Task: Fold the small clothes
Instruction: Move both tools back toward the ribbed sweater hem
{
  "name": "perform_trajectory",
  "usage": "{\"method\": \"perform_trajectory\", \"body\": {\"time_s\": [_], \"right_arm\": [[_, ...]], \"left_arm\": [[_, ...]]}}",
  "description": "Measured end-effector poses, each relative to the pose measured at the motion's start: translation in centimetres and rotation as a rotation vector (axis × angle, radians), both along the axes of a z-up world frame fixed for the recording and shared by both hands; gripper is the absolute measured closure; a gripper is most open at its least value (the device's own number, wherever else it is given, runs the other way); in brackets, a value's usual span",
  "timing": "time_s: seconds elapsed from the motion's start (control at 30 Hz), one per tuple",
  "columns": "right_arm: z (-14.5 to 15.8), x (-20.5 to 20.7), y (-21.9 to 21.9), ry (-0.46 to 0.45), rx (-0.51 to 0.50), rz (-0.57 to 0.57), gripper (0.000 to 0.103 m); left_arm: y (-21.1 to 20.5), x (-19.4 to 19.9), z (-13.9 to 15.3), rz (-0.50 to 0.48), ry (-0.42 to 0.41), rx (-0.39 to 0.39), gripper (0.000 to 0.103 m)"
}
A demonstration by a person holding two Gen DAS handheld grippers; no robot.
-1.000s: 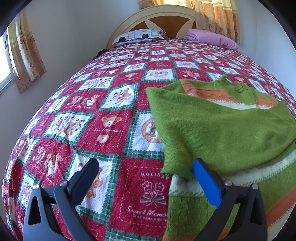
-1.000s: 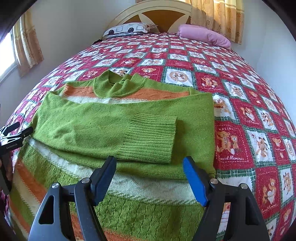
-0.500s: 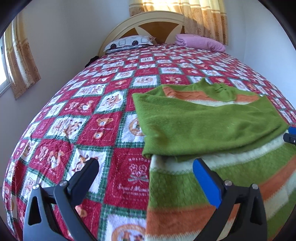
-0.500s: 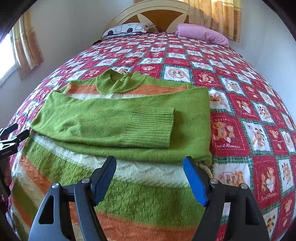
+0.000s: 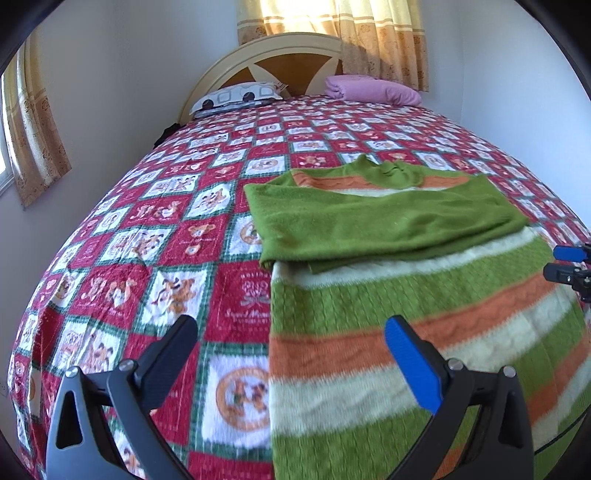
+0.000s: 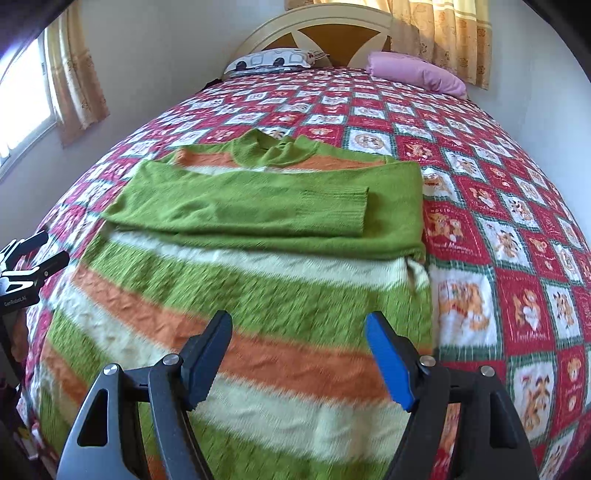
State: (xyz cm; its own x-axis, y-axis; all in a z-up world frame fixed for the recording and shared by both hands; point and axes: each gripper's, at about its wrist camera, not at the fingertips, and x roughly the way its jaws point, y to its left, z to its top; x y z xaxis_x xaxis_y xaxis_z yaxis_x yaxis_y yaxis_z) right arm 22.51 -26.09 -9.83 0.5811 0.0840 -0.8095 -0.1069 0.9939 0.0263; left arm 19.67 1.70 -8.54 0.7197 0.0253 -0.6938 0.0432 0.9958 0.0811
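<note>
Sweater: lies flat on the bed's quilt, both green sleeves folded across the chest.
Left tongs: wide apart, empty, over the sweater's left edge.
Right tongs: wide apart, empty, above the striped lower body.

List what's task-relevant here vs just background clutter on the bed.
Job:
- striped sweater, sleeves folded across its chest
- left tongs, open, empty
- right tongs, open, empty

Lying about:
- patterned pillow
- pink pillow
- teddy-bear quilt
- curtains
</note>
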Motion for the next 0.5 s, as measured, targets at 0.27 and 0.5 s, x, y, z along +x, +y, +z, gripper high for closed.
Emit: {"method": "perform_trajectory", "body": {"time_s": [0.27, 0.5], "right_arm": [[-0.1, -3.6, 1.2, 0.014, -0.007, 0.018, 0.028], [-0.5, -7.4, 2.1, 0.029, -0.014, 0.032, 0.028]], "left_arm": [[0.5, -3.6, -0.1, -0.014, 0.0, -0.029, 0.0], [0.4, -7.8, -0.7, -0.052, 0.013, -0.035, 0.0]]}}
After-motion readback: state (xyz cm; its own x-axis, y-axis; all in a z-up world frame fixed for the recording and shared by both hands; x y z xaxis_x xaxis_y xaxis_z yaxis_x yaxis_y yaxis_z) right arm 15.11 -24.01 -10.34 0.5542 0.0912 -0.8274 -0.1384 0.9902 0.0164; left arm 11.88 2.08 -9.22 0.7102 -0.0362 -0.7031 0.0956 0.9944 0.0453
